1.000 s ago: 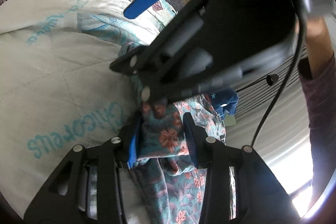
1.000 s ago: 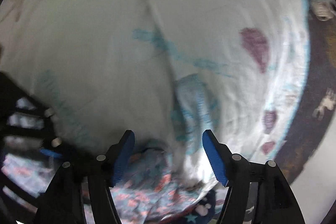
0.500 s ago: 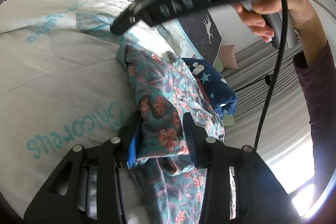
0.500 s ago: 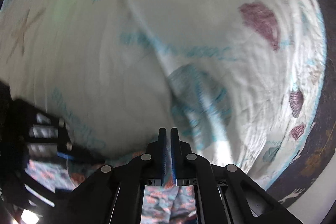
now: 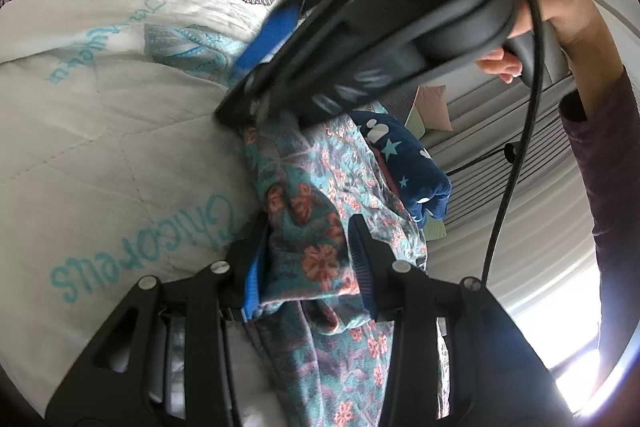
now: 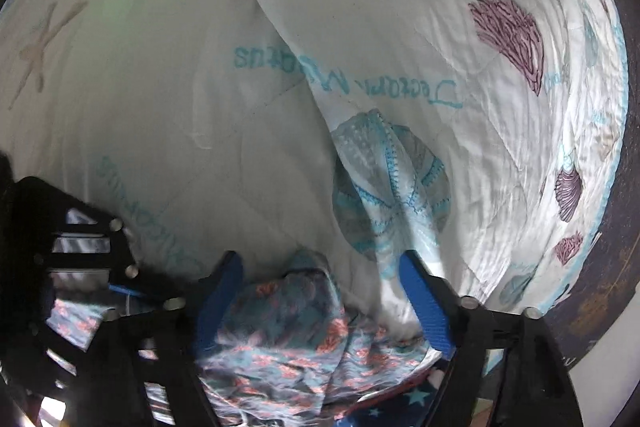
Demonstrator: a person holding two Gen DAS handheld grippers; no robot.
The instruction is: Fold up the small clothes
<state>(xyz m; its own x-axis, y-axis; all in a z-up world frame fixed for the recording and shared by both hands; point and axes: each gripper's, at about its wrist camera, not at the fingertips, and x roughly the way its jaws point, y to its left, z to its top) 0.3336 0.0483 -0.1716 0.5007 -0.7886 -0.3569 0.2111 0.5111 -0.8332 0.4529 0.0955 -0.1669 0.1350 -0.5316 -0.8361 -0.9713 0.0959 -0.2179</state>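
The left claw is pinching one end of the flowery cloth lying on the bed. The right claw is opening wide over the far end, not squeezing yet. Next, it probably needs to grab there.

The floral garment lies on the quilt, the star-print garment just beside it

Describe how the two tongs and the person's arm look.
Both tongs are black, angular frames with silver screws and ribbed blue pads: the left tongs, the right tongs. A black cable hangs from the right one's grey handle. The person's arm wears a dark purple sleeve.
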